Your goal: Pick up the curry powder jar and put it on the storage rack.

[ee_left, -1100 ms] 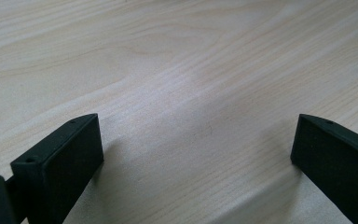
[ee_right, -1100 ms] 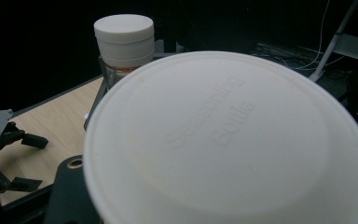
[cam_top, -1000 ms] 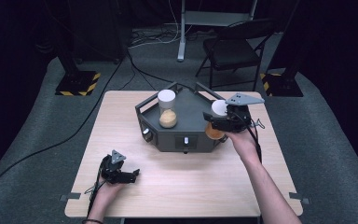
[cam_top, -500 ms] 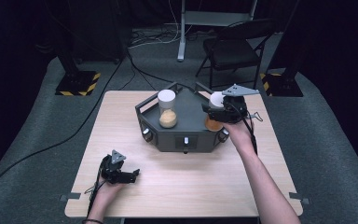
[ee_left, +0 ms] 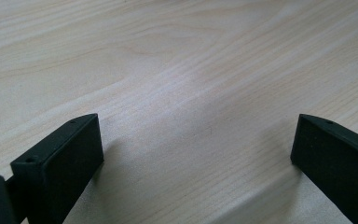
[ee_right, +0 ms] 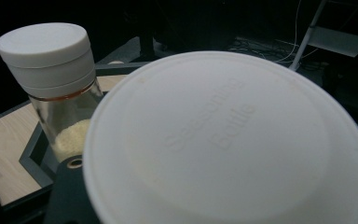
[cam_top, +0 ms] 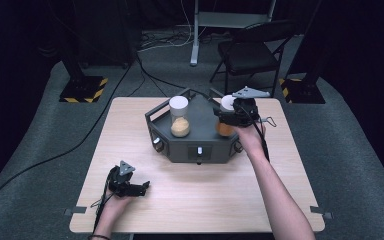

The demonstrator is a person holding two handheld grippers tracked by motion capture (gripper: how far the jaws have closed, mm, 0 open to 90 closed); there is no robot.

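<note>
1. My left gripper (cam_top: 139,187) rests at about seven o'clock on the table (cam_top: 200,195), jaws spread apart with nothing but bare wood between them. I judge it is parked here to keep clear of the work.
2. The first seasoning bottle (cam_top: 179,117), white-capped and part full of pale yellow grains, stands upright in the dark tray (cam_top: 198,148) at about twelve o'clock, towards the tray's nine o'clock side.
3. My right gripper (cam_top: 228,119) is clamped on the second seasoning bottle (cam_top: 225,128), orange at the bottom, at the tray's three o'clock side. Its white lid (ee_right: 228,140) looms in the right gripper view.
4. I hold it upright by the body below the lid, so nothing tips out, and I judge I am seating it beside the first bottle. Whether its base touches the tray floor I cannot tell.
</note>
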